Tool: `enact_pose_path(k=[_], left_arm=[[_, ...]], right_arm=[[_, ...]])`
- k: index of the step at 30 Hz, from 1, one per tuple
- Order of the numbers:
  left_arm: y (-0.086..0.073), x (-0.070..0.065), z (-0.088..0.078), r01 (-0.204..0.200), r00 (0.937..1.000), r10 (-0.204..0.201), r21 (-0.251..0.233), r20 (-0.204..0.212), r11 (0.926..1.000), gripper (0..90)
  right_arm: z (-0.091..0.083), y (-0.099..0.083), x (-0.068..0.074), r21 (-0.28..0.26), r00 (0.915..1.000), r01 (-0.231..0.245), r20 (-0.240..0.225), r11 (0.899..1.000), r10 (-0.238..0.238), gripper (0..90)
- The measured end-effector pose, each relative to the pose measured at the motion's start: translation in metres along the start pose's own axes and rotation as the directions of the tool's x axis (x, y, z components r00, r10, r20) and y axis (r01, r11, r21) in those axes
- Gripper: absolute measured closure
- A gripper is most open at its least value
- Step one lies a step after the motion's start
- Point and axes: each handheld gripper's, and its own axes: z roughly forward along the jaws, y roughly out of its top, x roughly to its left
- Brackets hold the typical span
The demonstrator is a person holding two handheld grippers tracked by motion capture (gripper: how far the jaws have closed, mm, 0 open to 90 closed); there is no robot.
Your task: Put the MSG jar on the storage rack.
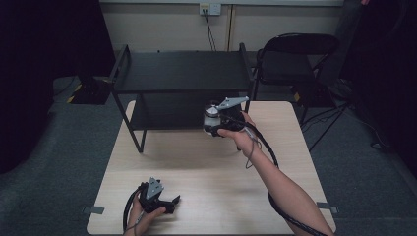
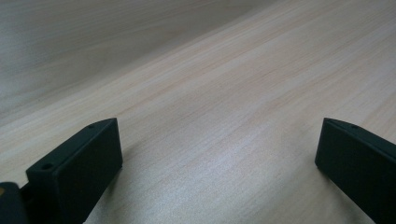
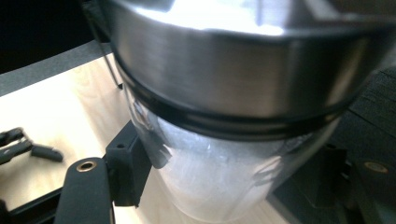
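High view: picked up already, one clear jar with a shiny metal lid (image 1: pixel 212 118), gripped in the right gripper (image 1: pixel 220 121) and held up over the far part of the wooden table (image 1: pixel 196 162), just in front of the black shelf (image 1: pixel 182 73). Still to do: put down somewhere, likely on that shelf. Right gripper view: squeezed between both black jaws, glass body (image 3: pixel 210 182), lid on top. Left gripper (image 1: pixel 164 202) low near the table's front edge, jaws wide apart, nothing inside.

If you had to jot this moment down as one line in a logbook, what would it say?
right gripper: shut on glass jar, held above table by black shelf | left gripper: jaws open, empty, low over table
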Motion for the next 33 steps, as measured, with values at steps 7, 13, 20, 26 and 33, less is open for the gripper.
enact_pose_path(k=[7, 13, 20, 26, 33], left_arm=[[0.0, 0.0, 0.0, -0.001, 1.0, 0.001, 0.001, 0.0, 1.0, 0.0], [0.0, 0.0, 0.0, 0.001, 1.0, -0.001, 0.0, 0.001, 1.0, 0.0], [0.0, 0.0, 0.0, 0.0, 1.0, 0.0, 0.001, 0.001, 1.0, 0.0], [0.0, 0.0, 0.0, 0.0, 1.0, 0.0, 0.0, 0.0, 1.0, 0.0], [0.0, 0.0, 0.0, -0.003, 1.0, 0.003, 0.001, 0.001, 1.0, 0.0]], right_arm=[[0.019, 0.011, -0.002, 0.015, 0.9994, -0.018, 0.028, 1.0, 0.017, 31.1], [0.03, 0.011, -0.003, 0.006, 0.9979, -0.05, 0.042, 0.999, 0.05, 31.1], [0.037, 0.009, 0.001, -0.016, 0.9957, -0.052, 0.075, 0.999, 0.053, 31.0], [0.043, 0.002, 0.008, -0.059, 0.9911, -0.066, 0.112, 0.996, 0.072, 31.0], [0.045, 0.0, 0.006, -0.072, 0.9928, -0.049, 0.105, 0.996, 0.056, 30.9]])
